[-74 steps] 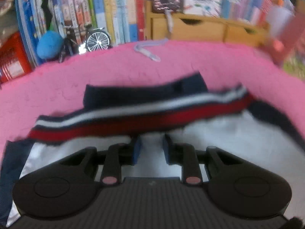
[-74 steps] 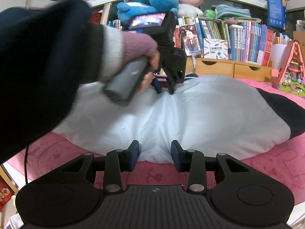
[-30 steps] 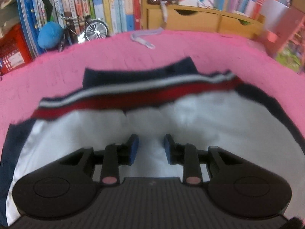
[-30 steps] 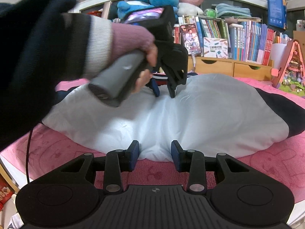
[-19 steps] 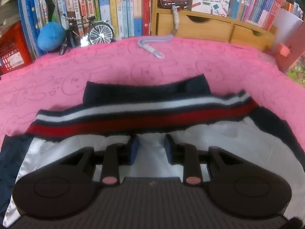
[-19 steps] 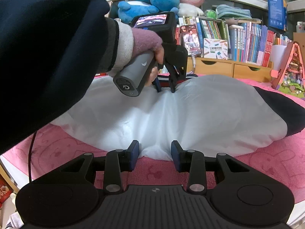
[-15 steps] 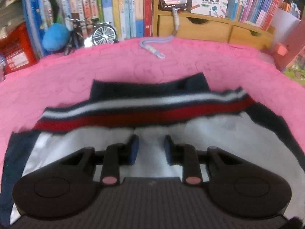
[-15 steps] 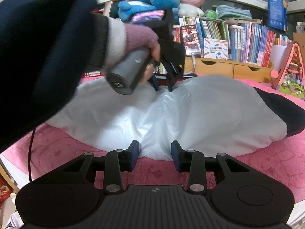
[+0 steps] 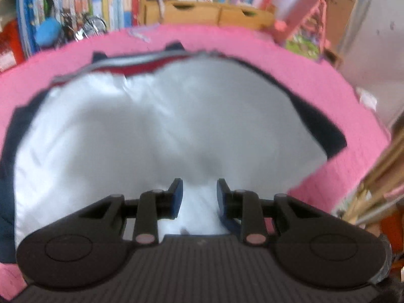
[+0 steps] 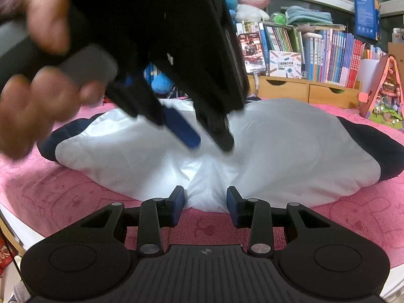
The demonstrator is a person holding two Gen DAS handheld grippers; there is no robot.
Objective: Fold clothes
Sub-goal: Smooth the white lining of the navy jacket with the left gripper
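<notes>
- Right wrist view: right gripper pinches the near hem of the jacket, spread on a pink blanket.
- Left gripper hovers above it, jaws apart, gripping nothing.

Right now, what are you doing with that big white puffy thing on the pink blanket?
A person is folding a white jacket with dark sleeves, spread on a pink blanket. The right tool sits at the jacket's near edge, its blue pads either side of a pinch of white fabric. The left tool, held in a hand, is over the middle of the jacket with its pads apart and nothing between them. No fold is made yet.
</notes>
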